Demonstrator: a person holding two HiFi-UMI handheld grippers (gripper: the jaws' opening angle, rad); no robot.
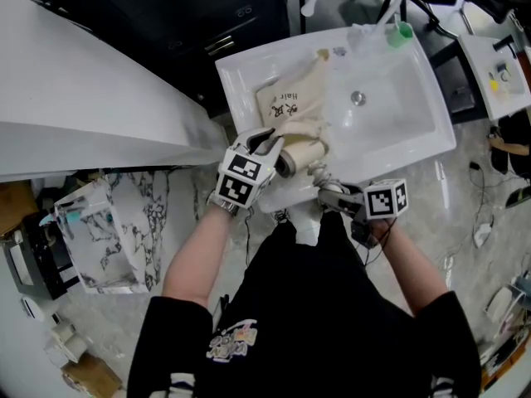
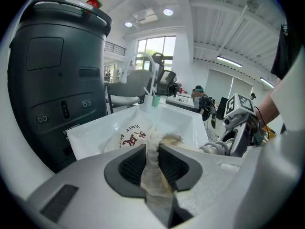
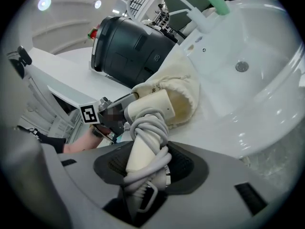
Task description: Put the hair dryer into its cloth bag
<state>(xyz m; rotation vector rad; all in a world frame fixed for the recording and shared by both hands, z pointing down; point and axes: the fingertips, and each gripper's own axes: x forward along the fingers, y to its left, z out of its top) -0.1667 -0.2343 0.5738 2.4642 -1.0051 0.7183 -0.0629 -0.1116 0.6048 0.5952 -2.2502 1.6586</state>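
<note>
Head view: hair dryer [image 1: 300, 154] partly inside cloth bag [image 1: 292, 98].

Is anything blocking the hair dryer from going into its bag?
No, nothing visible is in the way. The front of the hair dryer sits right at the open mouth of the cloth bag. The left gripper pinches the bag's edge, and the right gripper grips the dryer's cord-wrapped handle.

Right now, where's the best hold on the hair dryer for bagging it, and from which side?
Grip the hair dryer by its cord-wrapped handle, coming from the side away from the cloth bag. Its barrel points at the bag's open mouth, so the handle is the free end; that probably leaves the barrel clear to enter. The right gripper holds it there.
</note>
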